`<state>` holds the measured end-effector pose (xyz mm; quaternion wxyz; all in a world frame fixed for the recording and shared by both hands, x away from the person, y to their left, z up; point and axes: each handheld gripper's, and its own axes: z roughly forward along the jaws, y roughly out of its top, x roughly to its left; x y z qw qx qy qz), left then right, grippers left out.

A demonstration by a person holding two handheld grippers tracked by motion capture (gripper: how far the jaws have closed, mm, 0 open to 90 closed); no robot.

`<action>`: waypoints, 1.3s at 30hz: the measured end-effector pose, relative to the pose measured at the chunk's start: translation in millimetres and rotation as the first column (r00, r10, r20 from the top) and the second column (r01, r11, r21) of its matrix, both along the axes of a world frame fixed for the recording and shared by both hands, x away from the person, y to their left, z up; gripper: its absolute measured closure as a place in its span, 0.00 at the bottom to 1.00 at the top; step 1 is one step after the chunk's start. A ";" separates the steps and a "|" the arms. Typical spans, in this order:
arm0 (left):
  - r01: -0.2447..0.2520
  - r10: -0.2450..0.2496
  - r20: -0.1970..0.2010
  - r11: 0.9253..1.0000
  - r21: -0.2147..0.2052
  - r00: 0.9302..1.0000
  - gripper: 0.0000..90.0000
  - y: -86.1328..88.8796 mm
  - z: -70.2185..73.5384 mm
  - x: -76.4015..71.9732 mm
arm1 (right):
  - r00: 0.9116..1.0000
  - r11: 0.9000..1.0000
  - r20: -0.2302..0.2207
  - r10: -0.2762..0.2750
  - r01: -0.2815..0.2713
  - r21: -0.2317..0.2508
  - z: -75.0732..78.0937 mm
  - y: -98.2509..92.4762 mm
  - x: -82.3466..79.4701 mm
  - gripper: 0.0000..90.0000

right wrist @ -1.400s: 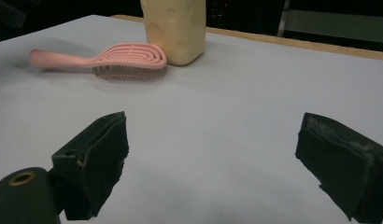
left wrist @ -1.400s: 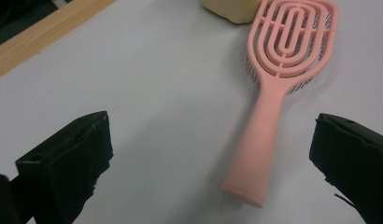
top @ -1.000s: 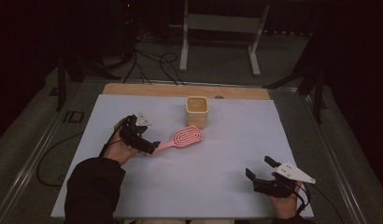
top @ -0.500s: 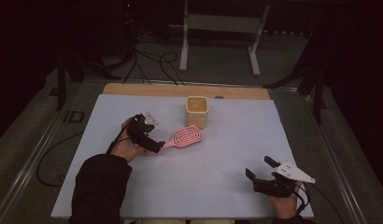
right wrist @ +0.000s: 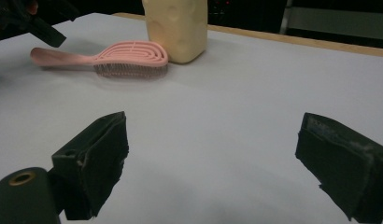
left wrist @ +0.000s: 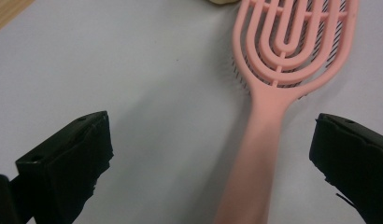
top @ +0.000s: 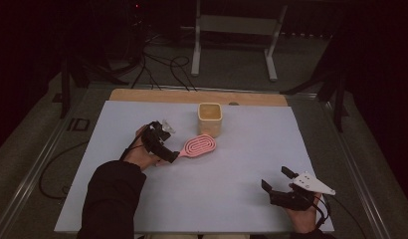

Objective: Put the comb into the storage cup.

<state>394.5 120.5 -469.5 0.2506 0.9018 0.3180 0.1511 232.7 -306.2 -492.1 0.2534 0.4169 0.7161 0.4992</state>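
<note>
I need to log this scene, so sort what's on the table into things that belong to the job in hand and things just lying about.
In the job:
- pink hairbrush, bristles down, handle between the open jaws
- left gripper, at the handle

Lying about:
- cream cup, standing beside the brush head
- right gripper, open, idle at the near right

Pink hairbrush [left wrist: 273, 107] smooth matt plastic — tabletop [top: 252, 164] matt pale sheet, wood strip [top: 192, 96] at back — cup [top: 210, 118] dull cream plastic.
</note>
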 end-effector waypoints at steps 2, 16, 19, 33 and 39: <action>-0.001 0.001 -0.006 1.000 0.007 1.000 0.00 -2.1 -1.4 1.2 | 1.000 1.000 0.000 0.001 -0.001 0.000 0.1 -0.2 -0.1 0.10; 0.004 -0.001 -0.071 0.999 0.041 0.998 0.00 -8.3 -11.5 9.5 | 1.000 1.000 -0.002 0.004 -0.004 0.000 -0.2 -0.2 0.3 0.10; 0.000 0.005 -0.084 0.999 0.052 0.996 0.00 -8.9 -13.0 10.8 | 1.000 1.000 -0.002 0.004 -0.004 -0.001 -0.3 -0.2 0.3 0.10; 0.008 0.006 -0.161 0.996 0.088 0.987 0.00 -21.2 -18.7 14.1 | 1.000 1.000 -0.004 0.008 -0.008 -0.003 -0.5 0.0 0.7 0.10; 0.031 -0.009 -0.183 0.993 0.115 0.983 0.07 -31.9 -20.3 13.7 | 1.000 1.000 -0.009 0.008 -0.008 -0.004 -0.7 0.0 1.0 0.10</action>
